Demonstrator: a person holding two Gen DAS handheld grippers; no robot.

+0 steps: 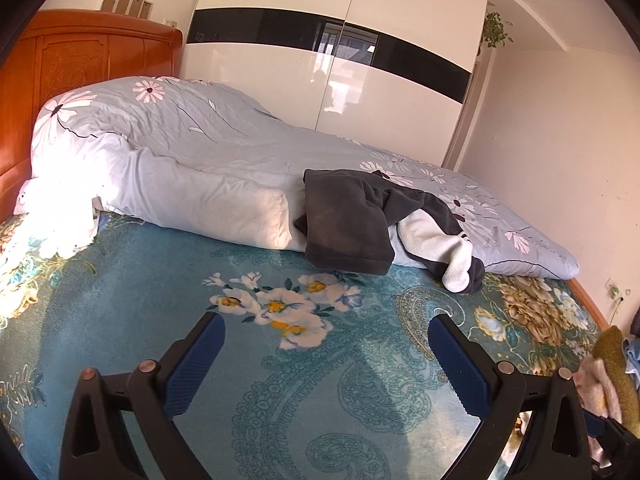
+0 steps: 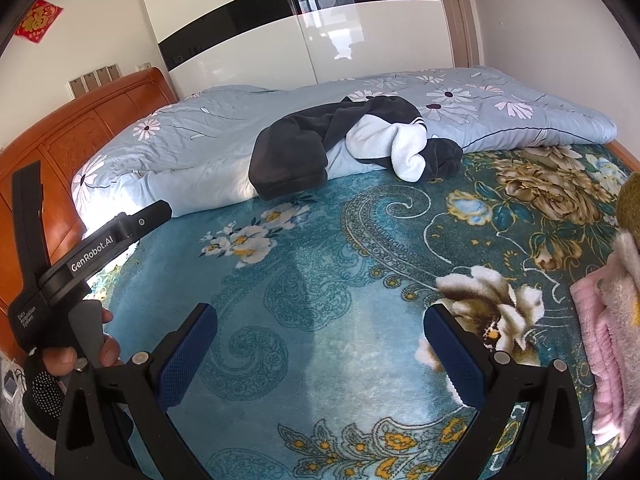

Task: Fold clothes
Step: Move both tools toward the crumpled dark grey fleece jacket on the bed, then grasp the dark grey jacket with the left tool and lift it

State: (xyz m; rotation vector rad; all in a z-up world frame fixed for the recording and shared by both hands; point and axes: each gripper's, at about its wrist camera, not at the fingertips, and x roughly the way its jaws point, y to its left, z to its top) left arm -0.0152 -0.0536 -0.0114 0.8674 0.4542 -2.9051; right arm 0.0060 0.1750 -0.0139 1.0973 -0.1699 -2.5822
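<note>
Since both hand-held grippers, left (image 1: 326, 334) & right (image 2: 320, 326), hover wide open w/ nothing held over the bed (image 2: 320, 260), reach for the crumpled dark-and-white garment (image 2: 352, 140) lying on the quilt (image 2: 192, 128) edge, then spread it flat before folding

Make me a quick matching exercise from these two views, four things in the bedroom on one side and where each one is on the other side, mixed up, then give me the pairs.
Things:
1. dark grey and white garment
2. pink fleece
3. wooden headboard
4. red paper decoration

Places:
A. on the wall, upper left in the right wrist view
B. right edge of the teal floral blanket
C. draped over the front edge of the light blue quilt
D. at the head of the bed, behind the quilt

Pairs: 1-C, 2-B, 3-D, 4-A
</note>
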